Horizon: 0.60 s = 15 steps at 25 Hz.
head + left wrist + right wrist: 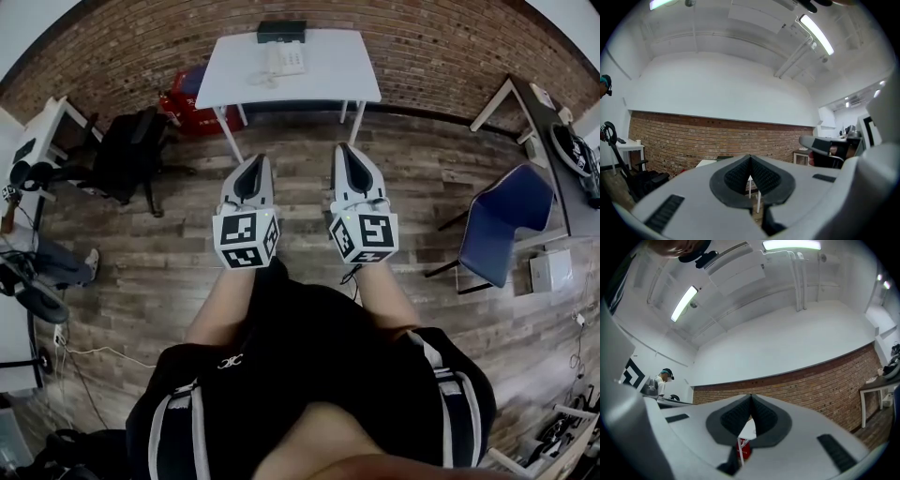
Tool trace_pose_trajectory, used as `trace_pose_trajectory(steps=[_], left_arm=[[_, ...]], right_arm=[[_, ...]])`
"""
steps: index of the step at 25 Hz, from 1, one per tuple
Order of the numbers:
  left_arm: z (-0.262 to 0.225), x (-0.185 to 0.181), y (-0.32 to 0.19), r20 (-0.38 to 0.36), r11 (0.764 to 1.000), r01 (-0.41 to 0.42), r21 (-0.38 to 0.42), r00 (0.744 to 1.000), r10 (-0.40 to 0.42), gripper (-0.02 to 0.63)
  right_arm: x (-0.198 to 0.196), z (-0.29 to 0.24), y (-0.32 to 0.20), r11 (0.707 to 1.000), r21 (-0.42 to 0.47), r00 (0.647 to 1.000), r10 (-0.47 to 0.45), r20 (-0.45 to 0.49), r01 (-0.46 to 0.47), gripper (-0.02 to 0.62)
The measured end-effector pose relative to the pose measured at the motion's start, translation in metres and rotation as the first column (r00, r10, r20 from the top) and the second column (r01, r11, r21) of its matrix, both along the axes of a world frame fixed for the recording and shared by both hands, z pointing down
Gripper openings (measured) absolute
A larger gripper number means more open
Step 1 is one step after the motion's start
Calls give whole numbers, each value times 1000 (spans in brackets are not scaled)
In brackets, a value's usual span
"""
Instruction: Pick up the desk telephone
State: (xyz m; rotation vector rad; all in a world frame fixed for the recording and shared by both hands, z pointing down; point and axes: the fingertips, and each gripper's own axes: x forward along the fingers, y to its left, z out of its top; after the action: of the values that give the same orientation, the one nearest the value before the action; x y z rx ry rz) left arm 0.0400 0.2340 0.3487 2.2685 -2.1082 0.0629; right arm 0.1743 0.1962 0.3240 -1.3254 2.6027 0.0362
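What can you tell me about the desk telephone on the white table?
The desk telephone is white and plastic-looking, small and distant in the head view. It sits flat toward the back of the white table, just in front of a dark box; whether they touch is unclear. Finer details are too small to make out. Only the table visibly touches it.

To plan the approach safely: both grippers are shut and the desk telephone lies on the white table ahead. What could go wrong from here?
1. The left gripper and right gripper are shut; arriving so, they would likely push the desk telephone, not grip it.
2. It sits at the white table's far side, just before a black box; a push may jam it there.
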Motion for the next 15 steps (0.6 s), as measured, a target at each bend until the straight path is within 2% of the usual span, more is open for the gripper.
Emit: trace_pose_trajectory(steps=[8, 15], left_arm=[[1, -8, -43, 10, 999, -17, 28, 1000, 17, -2], [7, -30, -106, 1, 998, -35, 43, 999, 35, -2]], right_arm=[[-11, 3, -38, 1000, 24, 1000, 1, -7, 0, -2], [-32, 10, -96, 999, 34, 999, 19, -30, -18, -2]])
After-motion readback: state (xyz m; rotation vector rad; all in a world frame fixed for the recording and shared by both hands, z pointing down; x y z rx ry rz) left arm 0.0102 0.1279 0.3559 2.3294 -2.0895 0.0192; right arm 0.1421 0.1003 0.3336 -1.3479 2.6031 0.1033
